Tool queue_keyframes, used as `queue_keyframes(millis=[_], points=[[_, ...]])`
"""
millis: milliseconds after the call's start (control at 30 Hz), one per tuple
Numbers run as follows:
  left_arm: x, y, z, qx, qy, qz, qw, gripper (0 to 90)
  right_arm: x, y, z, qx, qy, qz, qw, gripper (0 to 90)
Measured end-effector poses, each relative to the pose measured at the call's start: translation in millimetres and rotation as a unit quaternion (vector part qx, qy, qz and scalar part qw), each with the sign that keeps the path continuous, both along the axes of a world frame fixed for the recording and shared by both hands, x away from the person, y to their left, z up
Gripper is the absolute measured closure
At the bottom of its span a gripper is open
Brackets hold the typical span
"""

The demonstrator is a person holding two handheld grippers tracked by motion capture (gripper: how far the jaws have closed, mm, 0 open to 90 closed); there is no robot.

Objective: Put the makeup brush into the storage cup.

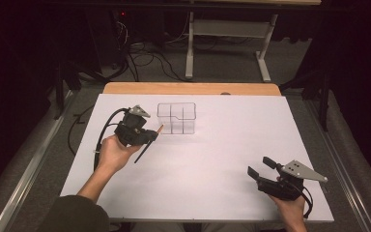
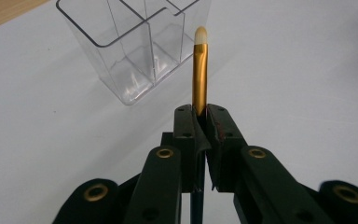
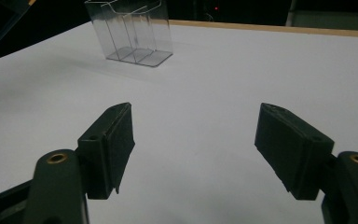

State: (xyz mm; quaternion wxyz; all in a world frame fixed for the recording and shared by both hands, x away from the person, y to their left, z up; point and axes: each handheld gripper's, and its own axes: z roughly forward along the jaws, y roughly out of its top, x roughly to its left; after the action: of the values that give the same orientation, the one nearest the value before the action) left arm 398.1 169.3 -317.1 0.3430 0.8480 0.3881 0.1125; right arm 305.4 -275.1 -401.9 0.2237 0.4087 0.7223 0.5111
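Gripped low on its gold ferrule, the makeup brush (image 2: 199, 70) stood up between the fingers (image 2: 187, 135) of the left gripper (image 2: 200, 140), which were pressed tight on it, pale bristle tip uppermost. In the high view its dark handle slanted down toward 7 o'clock from the left gripper (image 1: 147, 135). At about 11 o'clock from the brush tip stood the clear divided organizer (image 2: 135, 42), near but not touching, on the white counter (image 1: 222, 145). Judged from this, the step in hand was carrying the brush to the organizer; the next move would call for lifting it over the rim and lowering it into one compartment. At 4 o'clock on the counter, the right gripper (image 1: 261, 166) rested with fingers (image 3: 112, 144) spread wide, holding nothing.
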Motion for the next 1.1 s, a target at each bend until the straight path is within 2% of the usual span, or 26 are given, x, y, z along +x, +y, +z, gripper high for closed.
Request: queue_keyframes(millis=[233,633,1100], points=[[-0.4,-0.8,3.5,-0.015,-0.012,0.000,0.9998,83.3,0.0,0.0,0.0,0.000,0.000,0.000,1.0000,29.9],[0.0,-2.6,8.1,-0.025,-0.027,-0.003,0.9993,83.3,0.1,0.3,-0.1,0.002,0.001,0.000,1.0000,29.9],[1.2,-3.1,11.1,-0.044,-0.048,0.004,0.9979,83.3,0.3,-0.2,-0.3,0.002,0.001,0.000,1.0000,29.9]])
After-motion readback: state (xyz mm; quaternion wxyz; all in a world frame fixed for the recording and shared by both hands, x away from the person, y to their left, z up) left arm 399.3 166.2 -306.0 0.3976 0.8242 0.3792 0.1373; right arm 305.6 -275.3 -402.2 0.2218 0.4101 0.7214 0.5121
